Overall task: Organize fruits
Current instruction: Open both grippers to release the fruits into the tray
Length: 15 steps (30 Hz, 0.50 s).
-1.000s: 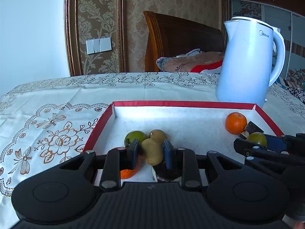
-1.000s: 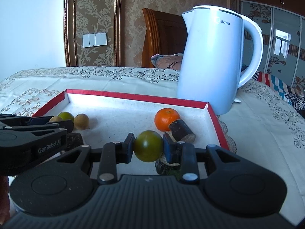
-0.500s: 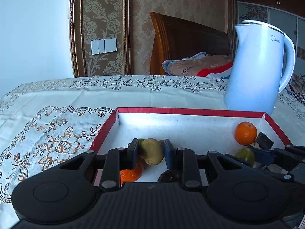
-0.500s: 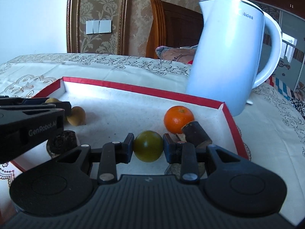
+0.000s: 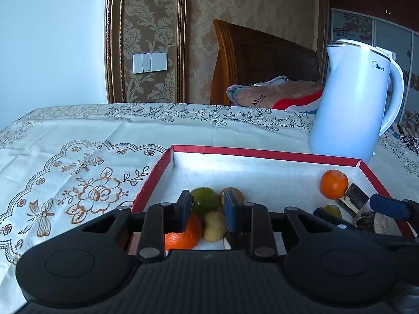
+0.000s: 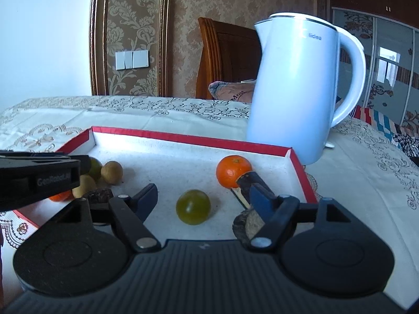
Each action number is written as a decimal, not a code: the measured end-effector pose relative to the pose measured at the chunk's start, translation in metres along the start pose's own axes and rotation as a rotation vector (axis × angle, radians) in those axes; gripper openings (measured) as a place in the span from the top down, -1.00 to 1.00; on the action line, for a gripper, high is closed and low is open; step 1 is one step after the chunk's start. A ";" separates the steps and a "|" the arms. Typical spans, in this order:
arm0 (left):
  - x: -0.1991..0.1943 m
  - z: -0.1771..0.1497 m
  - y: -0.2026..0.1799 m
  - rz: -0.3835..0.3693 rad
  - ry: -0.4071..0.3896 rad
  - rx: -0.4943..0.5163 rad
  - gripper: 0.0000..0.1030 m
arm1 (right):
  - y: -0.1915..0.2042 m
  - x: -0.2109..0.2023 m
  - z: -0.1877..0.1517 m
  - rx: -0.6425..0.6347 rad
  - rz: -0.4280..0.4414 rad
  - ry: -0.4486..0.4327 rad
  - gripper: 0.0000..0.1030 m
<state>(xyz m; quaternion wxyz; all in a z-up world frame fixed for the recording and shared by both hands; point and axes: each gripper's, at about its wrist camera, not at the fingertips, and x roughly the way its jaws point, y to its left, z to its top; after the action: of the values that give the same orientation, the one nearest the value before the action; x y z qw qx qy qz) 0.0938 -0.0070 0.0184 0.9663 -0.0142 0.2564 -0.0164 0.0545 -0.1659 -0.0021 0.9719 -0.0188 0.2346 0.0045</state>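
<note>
- Right wrist view: the right gripper (image 6: 203, 192) tilts gently down over the red-rimmed tray (image 6: 183, 139). Its jaws have just been opening and now stand spread.
- A green fruit (image 6: 193, 206) lies on the tray floor between the fingers, touched by neither pad.
- A mandarin (image 6: 233, 171) sits beyond it, touching a dark cut piece (image 6: 248, 180) behind the right finger.
- The left gripper (image 5: 206, 193) also tilts gently down, at the tray's left end. Its jaws are drawn close together.
- A pale brown fruit (image 5: 214, 226) sits low in the gap against the right pad. The frames do not settle whether it is pinched.
- Readable writing: "Midea" on the white kettle (image 6: 296, 91), which stands just behind the tray. Blurred lettering starting "GenRobot" runs along the left gripper's side. "Mos…" shows on the cushion (image 5: 275, 94).
- Left view only: an orange fruit (image 5: 183, 236) under the left finger, and a green fruit (image 5: 207, 200) and a brown fruit (image 5: 237, 195) behind the tips.
- Right view only: a striped cloth (image 6: 379, 120) at the far right.
</note>
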 end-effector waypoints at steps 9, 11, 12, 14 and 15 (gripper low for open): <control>-0.030 -0.014 0.000 0.017 -0.001 0.010 0.48 | -0.011 -0.027 -0.011 0.100 0.028 -0.001 -0.63; -0.037 -0.019 0.001 0.005 0.005 0.004 0.48 | -0.015 -0.038 -0.017 0.130 0.029 -0.004 -0.71; -0.040 -0.021 0.002 0.000 0.009 -0.001 0.48 | -0.016 -0.043 -0.021 0.139 0.034 -0.007 -0.72; -0.045 -0.025 0.004 -0.008 0.016 -0.010 0.48 | -0.019 -0.054 -0.028 0.153 0.041 -0.010 -0.78; -0.048 -0.027 0.005 -0.010 0.021 -0.011 0.48 | -0.020 -0.058 -0.032 0.151 0.040 -0.010 -0.81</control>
<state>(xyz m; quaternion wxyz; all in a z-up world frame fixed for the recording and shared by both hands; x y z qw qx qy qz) 0.0386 -0.0011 0.0182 0.9634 -0.0207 0.2664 -0.0203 -0.0113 -0.1870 -0.0030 0.9714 0.0591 0.2299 0.0062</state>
